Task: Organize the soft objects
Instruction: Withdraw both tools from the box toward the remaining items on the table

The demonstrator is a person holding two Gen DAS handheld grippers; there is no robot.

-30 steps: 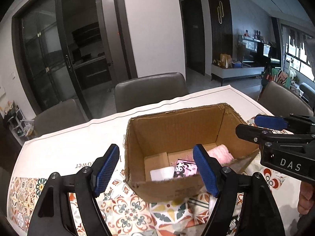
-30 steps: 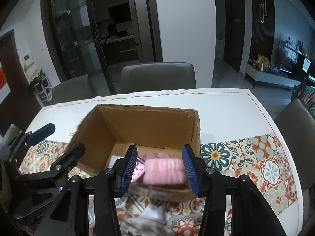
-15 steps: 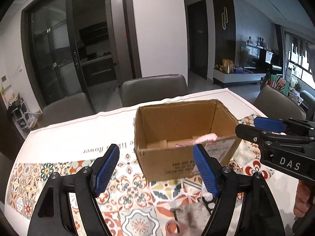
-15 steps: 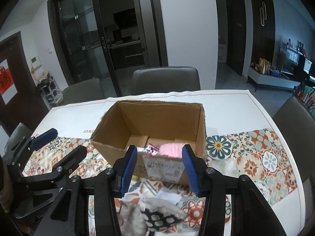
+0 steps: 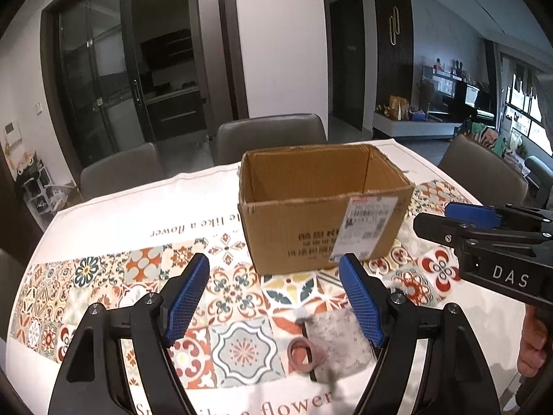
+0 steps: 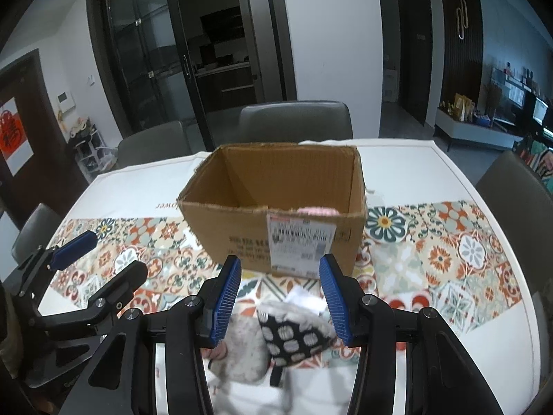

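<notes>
An open cardboard box stands on the patterned tablecloth. A pink fluffy item peeks over its front rim. My left gripper is open and empty, held above the table in front of the box. Between its fingers lie a grey fuzzy cloth and pink hair ties. My right gripper is open and empty above a black-and-white spotted pouch and a grey fuzzy cloth. Each gripper shows at the edge of the other's view.
Grey chairs stand around the table. The right table edge runs near another chair. Glass doors and a dark cabinet lie behind.
Both grippers have pulled back and lowered from over the box toward the near table edge. The box's inside is hidden now, and the soft items on the tablecloth have come into view.
</notes>
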